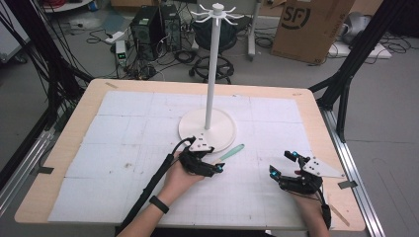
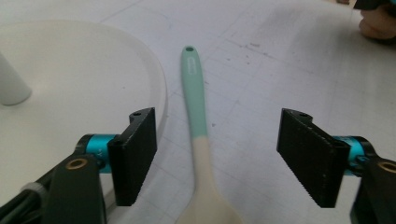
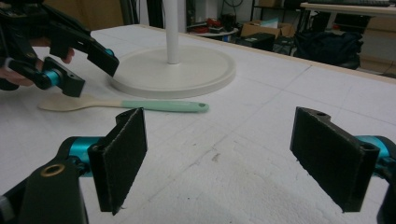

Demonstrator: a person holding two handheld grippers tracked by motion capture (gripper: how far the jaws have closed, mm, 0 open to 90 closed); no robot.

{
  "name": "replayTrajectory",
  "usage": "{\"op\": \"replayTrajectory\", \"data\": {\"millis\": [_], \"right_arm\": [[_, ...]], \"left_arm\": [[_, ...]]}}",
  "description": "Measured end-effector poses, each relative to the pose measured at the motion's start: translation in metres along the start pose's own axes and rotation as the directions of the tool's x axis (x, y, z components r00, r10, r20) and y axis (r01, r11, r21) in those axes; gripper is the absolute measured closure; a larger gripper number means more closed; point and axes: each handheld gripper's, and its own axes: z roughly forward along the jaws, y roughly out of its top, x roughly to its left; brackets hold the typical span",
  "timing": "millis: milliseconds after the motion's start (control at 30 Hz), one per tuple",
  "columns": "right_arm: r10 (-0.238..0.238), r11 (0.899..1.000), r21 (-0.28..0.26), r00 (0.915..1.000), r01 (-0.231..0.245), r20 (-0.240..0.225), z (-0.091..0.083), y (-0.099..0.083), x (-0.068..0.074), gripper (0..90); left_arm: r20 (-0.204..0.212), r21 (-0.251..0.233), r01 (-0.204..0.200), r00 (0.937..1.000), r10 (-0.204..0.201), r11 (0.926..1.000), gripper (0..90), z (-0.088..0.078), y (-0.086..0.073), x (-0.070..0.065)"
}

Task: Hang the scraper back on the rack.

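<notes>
Left gripper view: spoon (image 2: pixel 198 140) between open jaws; high view hides bowl.

The spoon (image 2: pixel 200 154) bowl is cut off by the bottom edge.

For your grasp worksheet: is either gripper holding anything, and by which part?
Nothing is held. The left gripper straddles the spatula near its handle-blade join, pads apart; the right gripper is open.

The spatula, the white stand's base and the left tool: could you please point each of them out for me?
spatula (image 2: pixel 195 95), left gripper view, on its mint-green handle.
white stand's base (image 3: pixel 196 70), right gripper view, on the round disc's top surface.
left tool (image 2: pixel 217 156), left gripper view, midway between its open jaws.
</notes>
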Motion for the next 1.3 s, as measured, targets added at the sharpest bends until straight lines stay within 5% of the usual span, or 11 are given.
{"op": "replayTrajectory", "data": {"millis": [300, 700, 1167, 1300], "right_arm": [[-0.001, 1.0, 0.001, 1.0, 0.001, -0.003, 0.0, 0.0, 0.0, 17.9], [-0.001, 1.0, 0.002, 1.0, 0.001, -0.004, 0.0, 0.0, 0.0, 18.0], [-0.002, 1.0, 0.004, 1.0, 0.002, -0.006, 0.0, 0.0, 0.0, 18.2], [-0.001, 1.0, 0.003, 1.0, 0.001, -0.007, 0.0, 0.0, 0.0, 18.2]], "left_arm": [[-0.064, 0.098, -0.01, 0.9978, 0.017, 0.9952, 55.1, 0.017, -0.002, -0.001], [-0.067, 0.09, -0.022, 0.9974, 0.028, 0.9957, 77.8, 0.02, -0.002, -0.004], [-0.072, 0.094, -0.049, 0.9958, 0.056, 0.9944, 80.5, 0.018, -0.001, -0.005], [-0.052, 0.058, -0.035, 0.9979, 0.038, 0.9977, 80.5, 0.009, 0.003, -0.002]]}}
